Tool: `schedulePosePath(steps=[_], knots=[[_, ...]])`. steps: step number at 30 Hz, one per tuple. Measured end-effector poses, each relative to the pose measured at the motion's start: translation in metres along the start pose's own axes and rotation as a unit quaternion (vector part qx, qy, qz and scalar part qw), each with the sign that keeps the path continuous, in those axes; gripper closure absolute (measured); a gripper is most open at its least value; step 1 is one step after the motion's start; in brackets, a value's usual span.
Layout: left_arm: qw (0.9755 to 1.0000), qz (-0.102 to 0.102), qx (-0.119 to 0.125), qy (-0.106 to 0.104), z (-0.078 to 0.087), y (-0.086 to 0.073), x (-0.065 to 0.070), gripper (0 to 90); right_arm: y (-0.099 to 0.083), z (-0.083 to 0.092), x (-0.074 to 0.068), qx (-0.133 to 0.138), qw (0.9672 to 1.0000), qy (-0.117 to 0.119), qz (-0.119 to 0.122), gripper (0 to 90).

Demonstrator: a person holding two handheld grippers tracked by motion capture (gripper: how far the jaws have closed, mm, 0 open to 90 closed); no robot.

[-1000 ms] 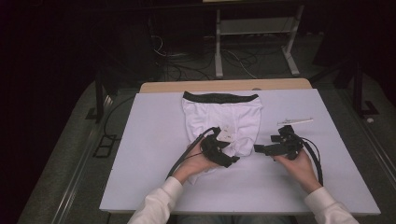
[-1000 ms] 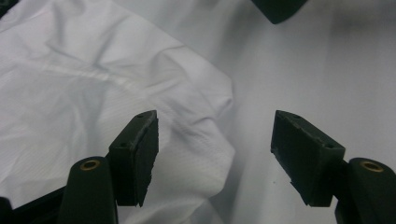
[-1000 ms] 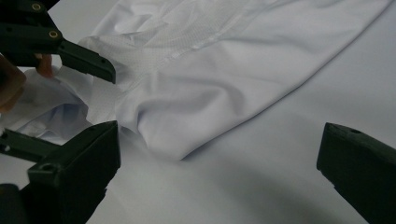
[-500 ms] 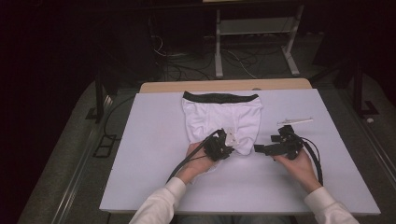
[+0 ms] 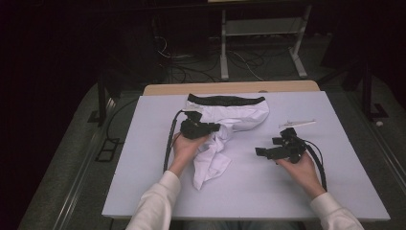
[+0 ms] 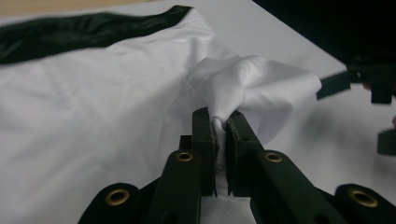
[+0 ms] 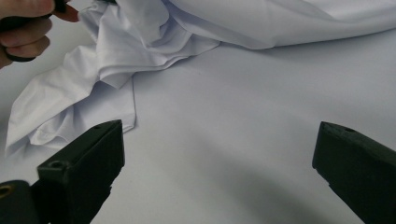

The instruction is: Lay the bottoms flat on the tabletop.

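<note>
- Comparing the high view with its earlier pictures, the white garment (image 5: 225, 129) is found changed: it lay flat below its black waistband (image 5: 225, 100), and one lower corner is now drawn up and across towards the waistband's left end, with a crumpled tail left trailing towards the table's (image 5: 143, 158) near edge. The left gripper (image 5: 214, 128) is seen at that gathered fold; the right gripper (image 5: 261, 152) is held well right of the garment, apart from it.
- In the left gripper view, the jaws have just been closing and are now pressed together on a bunched fold of the garment (image 6: 243, 88), which is pinched between the pads.
- In the right gripper view, the jaws are spread wide over bare table (image 7: 224, 140), nothing between them; the garment (image 7: 116, 60) lies beyond.
- A fold is judged begun, not finished.
</note>
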State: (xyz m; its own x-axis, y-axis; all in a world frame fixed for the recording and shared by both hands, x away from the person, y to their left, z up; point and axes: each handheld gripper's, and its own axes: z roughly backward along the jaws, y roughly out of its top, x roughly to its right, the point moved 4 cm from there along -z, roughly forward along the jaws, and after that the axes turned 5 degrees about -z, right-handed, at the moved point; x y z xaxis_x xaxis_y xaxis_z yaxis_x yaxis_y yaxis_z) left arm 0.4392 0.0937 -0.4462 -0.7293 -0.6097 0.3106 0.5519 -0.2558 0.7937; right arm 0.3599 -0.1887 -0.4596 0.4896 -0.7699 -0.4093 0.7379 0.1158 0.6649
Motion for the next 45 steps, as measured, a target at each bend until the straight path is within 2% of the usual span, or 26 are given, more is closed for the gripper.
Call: schedulePosePath(steps=[3,5,7,10,12,17,19,25,28,30,32,34,37,39,45], knots=[[0.999,0.045,0.007,0.007,0.003,-0.007,-0.021,83.0,0.003,-0.003,-0.004,0.003,0.9999,0.01,0.004,4.9],[0.9977,0.066,0.009,0.008,0.004,-0.012,-0.032,83.0,0.007,-0.006,-0.008,0.004,0.9998,0.016,0.007,6.0],[0.9966,0.082,0.007,0.005,0.004,-0.016,-0.039,83.0,0.01,-0.01,-0.013,0.003,0.9996,0.026,0.014,9.1],[0.995,0.1,0.006,-0.001,0.002,-0.02,-0.044,82.9,0.016,-0.017,-0.022,-0.001,0.9989,0.037,0.029,15.4],[0.9951,0.099,0.004,-0.001,0.001,-0.02,-0.044,82.9,0.023,-0.023,-0.029,-0.004,0.9982,0.043,0.043,18.8],[0.9957,0.092,-0.01,-0.003,-0.003,-0.022,-0.041,82.7,0.046,-0.046,-0.04,-0.001,0.9952,0.074,0.064,37.8],[0.9956,0.093,-0.013,-0.006,-0.003,-0.023,-0.04,82.6,0.055,-0.06,-0.043,-0.011,0.9942,0.08,0.071,39.0],[0.9951,0.097,-0.013,-0.011,-0.004,-0.024,-0.041,82.6,0.078,-0.094,-0.057,-0.027,0.9924,0.074,0.095,44.5],[0.9955,0.094,-0.013,-0.01,-0.003,-0.024,-0.041,82.6,0.085,-0.115,-0.059,-0.047,0.9926,0.038,0.105,47.6],[0.9957,0.091,-0.013,-0.011,-0.003,-0.023,-0.04,82.6,0.087,-0.127,-0.058,-0.06,0.9929,0.029,0.098,60.4],[0.9962,0.086,-0.012,-0.012,-0.002,-0.022,-0.039,82.6,0.087,-0.133,-0.058,-0.063,0.9939,0.033,0.084,77.9],[0.9965,0.081,-0.011,-0.019,0.001,-0.021,-0.037,82.4,0.088,-0.13,-0.058,-0.058,0.9945,0.049,0.072,83.0],[0.9968,0.071,0.0,-0.037,0.004,-0.016,-0.031,81.7,0.09,-0.115,-0.057,-0.052,0.995,0.055,0.065,83.8],[0.9968,0.062,0.009,-0.049,0.007,-0.011,-0.022,81.3,0.093,-0.1,-0.057,-0.048,0.9948,0.071,0.054,83.8],[0.9969,0.015,0.018,-0.075,0.012,0.004,0.01,81.4,0.095,-0.055,-0.059,-0.049,0.9929,0.103,0.032,83.9]])
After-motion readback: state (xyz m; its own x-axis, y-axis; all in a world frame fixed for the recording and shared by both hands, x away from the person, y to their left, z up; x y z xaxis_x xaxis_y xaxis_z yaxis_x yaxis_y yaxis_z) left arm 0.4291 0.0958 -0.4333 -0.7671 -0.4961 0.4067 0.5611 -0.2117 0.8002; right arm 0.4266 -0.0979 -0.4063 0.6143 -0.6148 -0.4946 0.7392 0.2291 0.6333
